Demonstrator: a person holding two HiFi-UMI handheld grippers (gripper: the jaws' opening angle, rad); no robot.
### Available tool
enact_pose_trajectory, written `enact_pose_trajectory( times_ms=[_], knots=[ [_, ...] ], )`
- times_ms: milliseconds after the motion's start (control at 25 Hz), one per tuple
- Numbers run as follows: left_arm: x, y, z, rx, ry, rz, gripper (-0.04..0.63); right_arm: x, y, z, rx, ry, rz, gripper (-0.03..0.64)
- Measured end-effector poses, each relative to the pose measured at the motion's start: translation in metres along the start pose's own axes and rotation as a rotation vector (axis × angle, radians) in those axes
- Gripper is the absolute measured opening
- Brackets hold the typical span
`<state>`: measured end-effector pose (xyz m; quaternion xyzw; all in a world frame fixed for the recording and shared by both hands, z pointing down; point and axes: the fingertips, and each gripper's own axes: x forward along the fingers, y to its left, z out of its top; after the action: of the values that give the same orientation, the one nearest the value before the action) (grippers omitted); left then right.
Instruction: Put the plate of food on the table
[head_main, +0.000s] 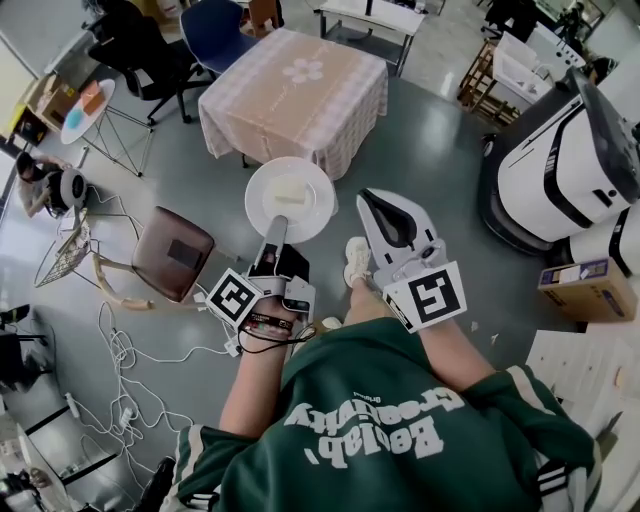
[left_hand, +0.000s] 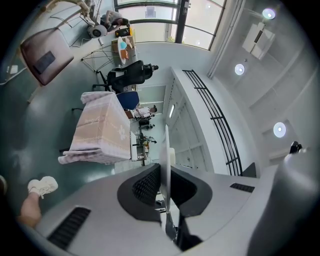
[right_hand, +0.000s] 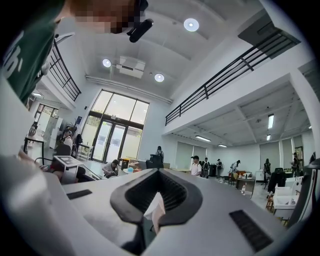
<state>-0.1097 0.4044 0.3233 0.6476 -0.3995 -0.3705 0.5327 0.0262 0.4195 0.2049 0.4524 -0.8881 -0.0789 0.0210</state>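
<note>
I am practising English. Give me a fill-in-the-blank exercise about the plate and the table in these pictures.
The ___ tongs grip the white plate by its rim.
A pale block of food lies on the ___.
The tablecloth shows a ___ at its centre.
Missing words: left; plate; flower.

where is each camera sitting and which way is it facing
Head view: on the person's head, looking steeply down at the plate before the clothed table; shows green sweatshirt, forearms, left claw, right claw.
Left gripper view: rides the left claw, rolled sideways, facing the table past the plate edge it clamps; shows a shoe.
Right gripper view: rides the right claw, tilted up toward the ceiling; shows the green sweatshirt, jaws shut on a pale scrap.
Shared: head and left gripper views both show plate, table, shoe.
</note>
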Motion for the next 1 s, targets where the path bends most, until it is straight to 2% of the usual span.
enact_pose_trajectory(
  times_ms=[240, 600, 1000],
  knots=[
    [0.010, -0.001, 0.008, 0.008, -0.020, -0.010, 0.028, 0.020, -0.008, -0.003, 0.020, -0.013, 0.026, 0.017],
    [0.047, 0.013, 0.029, 0.006, -0.049, 0.024, 0.028, 0.070, -0.031, -0.016, 0.021, -0.013, 0.080, 0.017],
    [0.122, 0.020, 0.039, 0.010, -0.080, 0.038, 0.028, 0.121, -0.093, -0.029, 0.030, -0.017, 0.117, 0.017]
  ],
)
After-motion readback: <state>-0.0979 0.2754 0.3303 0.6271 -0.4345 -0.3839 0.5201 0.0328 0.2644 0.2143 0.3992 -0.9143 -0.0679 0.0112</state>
